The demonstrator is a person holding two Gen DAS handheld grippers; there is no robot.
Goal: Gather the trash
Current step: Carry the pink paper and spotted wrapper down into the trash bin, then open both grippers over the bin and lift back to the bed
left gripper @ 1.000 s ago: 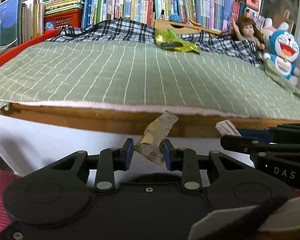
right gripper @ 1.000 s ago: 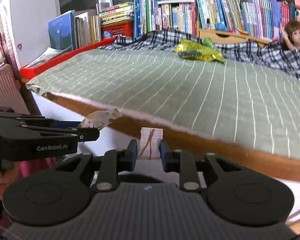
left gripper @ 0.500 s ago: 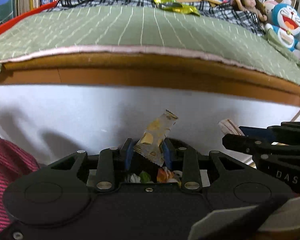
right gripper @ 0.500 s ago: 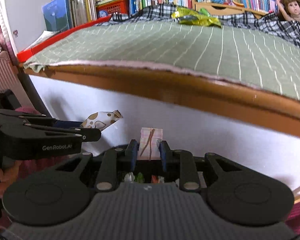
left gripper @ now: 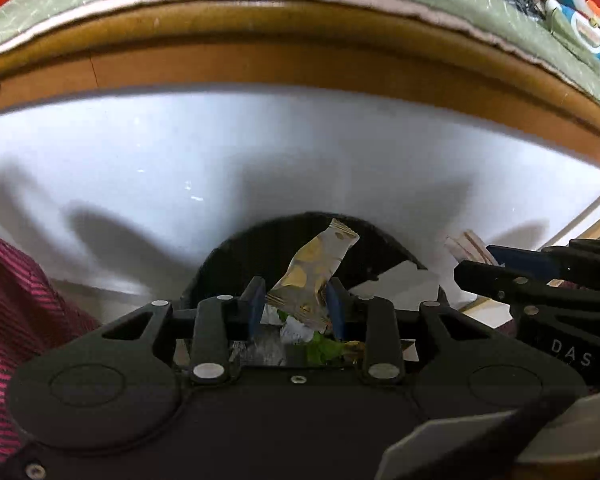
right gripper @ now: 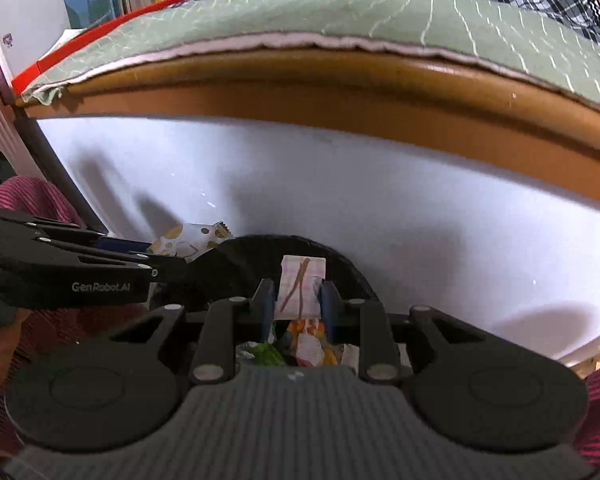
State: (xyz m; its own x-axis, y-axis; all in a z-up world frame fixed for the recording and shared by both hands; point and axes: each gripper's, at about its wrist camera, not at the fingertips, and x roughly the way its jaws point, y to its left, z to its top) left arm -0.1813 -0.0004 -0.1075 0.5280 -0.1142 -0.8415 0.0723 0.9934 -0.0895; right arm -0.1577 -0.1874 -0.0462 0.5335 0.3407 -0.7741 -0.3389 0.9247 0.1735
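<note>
A gold-and-white wrapper [left gripper: 314, 276] is pinched in the nearly closed left gripper [left gripper: 296, 308], a pink wrapper [right gripper: 300, 287] likewise in the right gripper [right gripper: 296, 306], both held over a black bin [right gripper: 340, 268] of litter, beside a green-covered bed [right gripper: 380, 20].

Even indoor light in both fisheye views, with the bed edge [left gripper: 300, 68] bowed into an arc toward twelve o'clock, soft grey shadows on the white panel [right gripper: 340, 200] at four and nine o'clock, faint motion blur, and dark, underlit gripper bodies along six o'clock.
</note>
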